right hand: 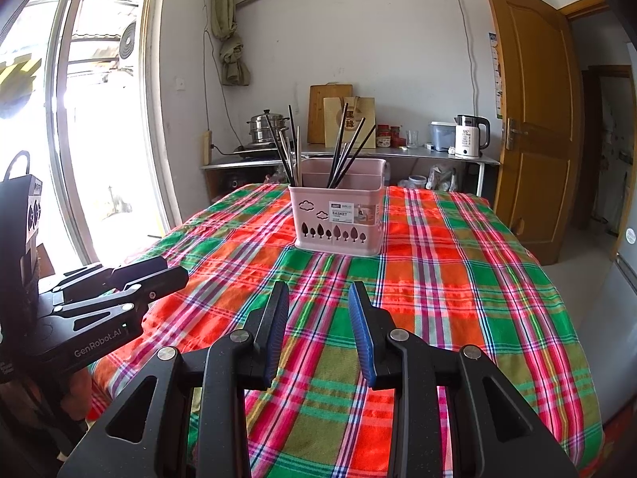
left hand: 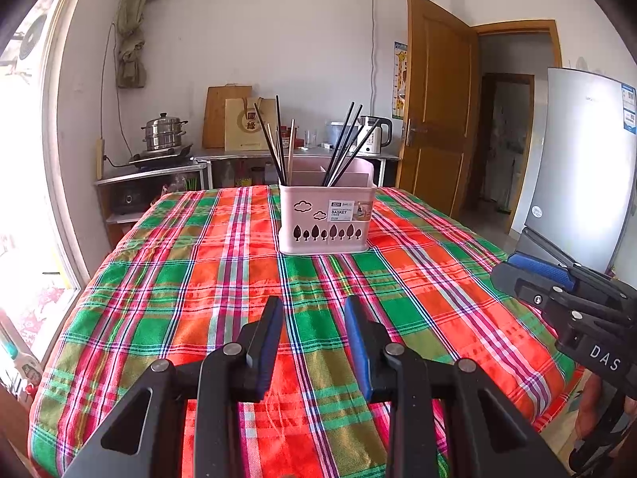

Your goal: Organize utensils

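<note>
Chopsticks (left hand: 342, 147): thin, stiff, slippery; pinch mid-shaft | basket (left hand: 326, 219): light | left gripper (left hand: 314, 310), right gripper (right hand: 318, 294): part-open, empty

Daylight poured through the tall window (right hand: 79, 119) left of the tongs; ahead of them a white wall (left hand: 258, 40) backed a steel counter (right hand: 358, 155) with steamer pot (left hand: 164, 131) and kettle (right hand: 469, 135), while a wooden door (left hand: 438, 99) stood open on the right
</note>
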